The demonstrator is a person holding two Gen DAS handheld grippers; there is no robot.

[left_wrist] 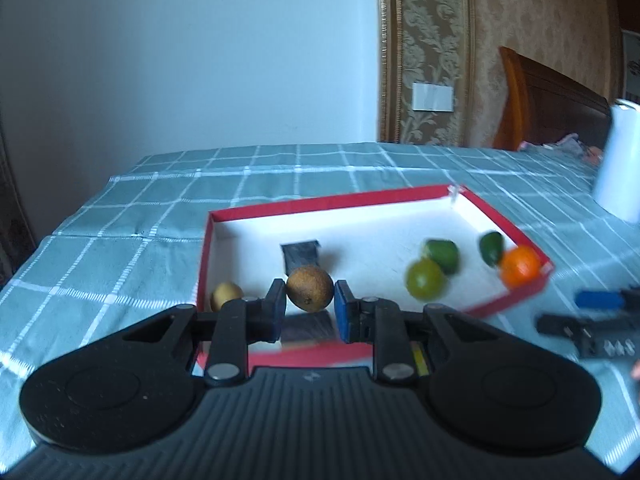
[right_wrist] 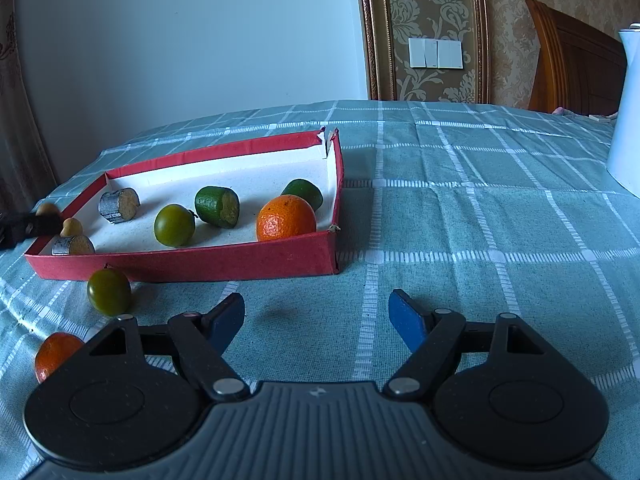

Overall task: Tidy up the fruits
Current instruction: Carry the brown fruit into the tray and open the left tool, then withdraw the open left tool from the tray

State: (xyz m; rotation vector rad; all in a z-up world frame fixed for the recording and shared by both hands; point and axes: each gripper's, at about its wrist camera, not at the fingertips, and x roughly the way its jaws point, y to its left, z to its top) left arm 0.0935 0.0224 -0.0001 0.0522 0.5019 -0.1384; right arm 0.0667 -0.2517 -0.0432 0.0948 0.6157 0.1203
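My left gripper (left_wrist: 310, 294) is shut on a brown kiwi-like fruit (left_wrist: 310, 288) and holds it just above the near left part of the red box (left_wrist: 360, 202). On the box's white floor lie a smaller brown fruit (left_wrist: 226, 296), green fruits (left_wrist: 425, 280), an orange (left_wrist: 520, 266) and a grey cut piece (left_wrist: 300, 254). My right gripper (right_wrist: 316, 320) stands open over the cloth in front of the box (right_wrist: 180, 260), nothing between its fingers. A green fruit (right_wrist: 109, 292) and an orange (right_wrist: 56, 354) lie outside the box to its left.
A green checked tablecloth (right_wrist: 480, 220) covers the table. A tall white jug (right_wrist: 626, 112) stands at the far right. A wall, a patterned panel and a wooden headboard (right_wrist: 576, 60) lie beyond the far edge.
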